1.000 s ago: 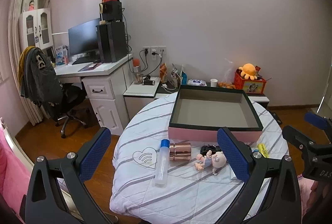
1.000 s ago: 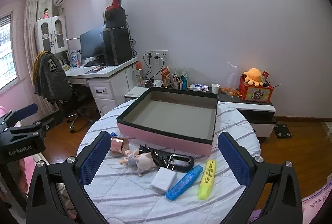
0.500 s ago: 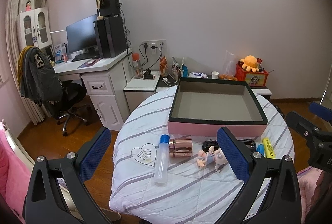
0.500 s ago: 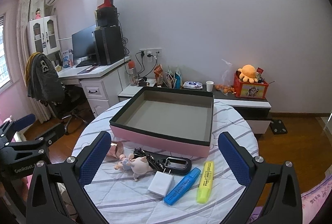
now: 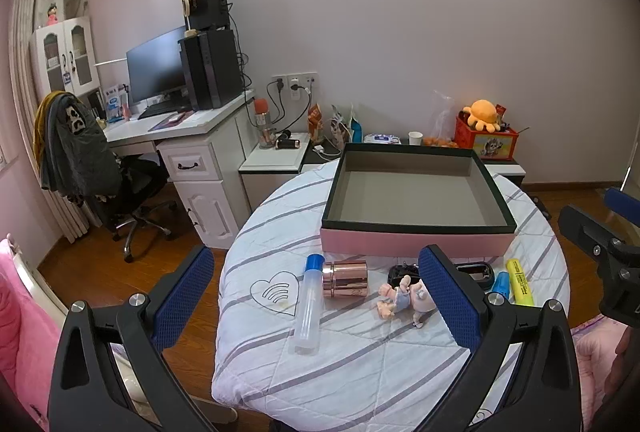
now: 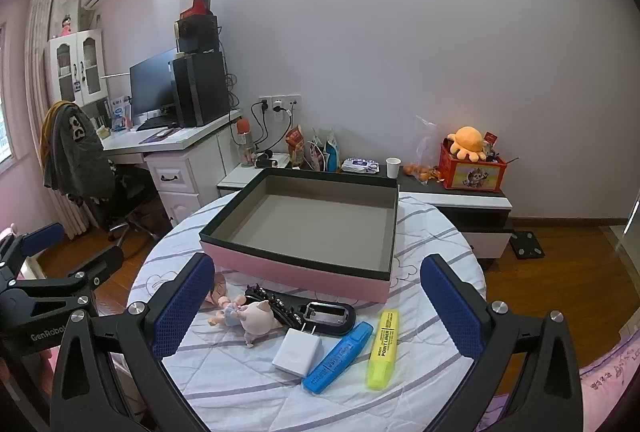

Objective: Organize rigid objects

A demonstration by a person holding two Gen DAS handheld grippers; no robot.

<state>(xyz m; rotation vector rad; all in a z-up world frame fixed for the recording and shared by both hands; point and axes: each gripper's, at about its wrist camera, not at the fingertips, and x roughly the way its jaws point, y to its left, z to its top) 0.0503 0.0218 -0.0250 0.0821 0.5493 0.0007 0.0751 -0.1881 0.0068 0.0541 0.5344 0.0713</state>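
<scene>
The left gripper (image 5: 316, 292) is hovering with its jaws spread wide and gripping nothing; the right gripper (image 6: 314, 300) is doing the same, its jaws fully apart and touching no object. Both are being held short of the round worktop with the striped white cover (image 6: 432, 232), apparently to survey the items before a first pick. Framed between the left jaws, a clear plastic tube with a blue cap (image 5: 309, 302) is lying flat, touching or just beside a rose-gold metal cylinder (image 5: 345, 279) resting on its side, with a small pig figurine (image 5: 404, 298) near it. Between the right jaws, a white charger block (image 6: 297, 351), a blue highlighter (image 6: 338, 356) and a yellow highlighter (image 6: 383, 348) are lying side by side, just in front of a black oblong device (image 6: 308, 312). All these loose items are sitting in a row along the near edge, directly in front of the empty pink box with the dark rim (image 6: 304, 266), which is judged to be the receiving container; nothing is in it yet.
</scene>
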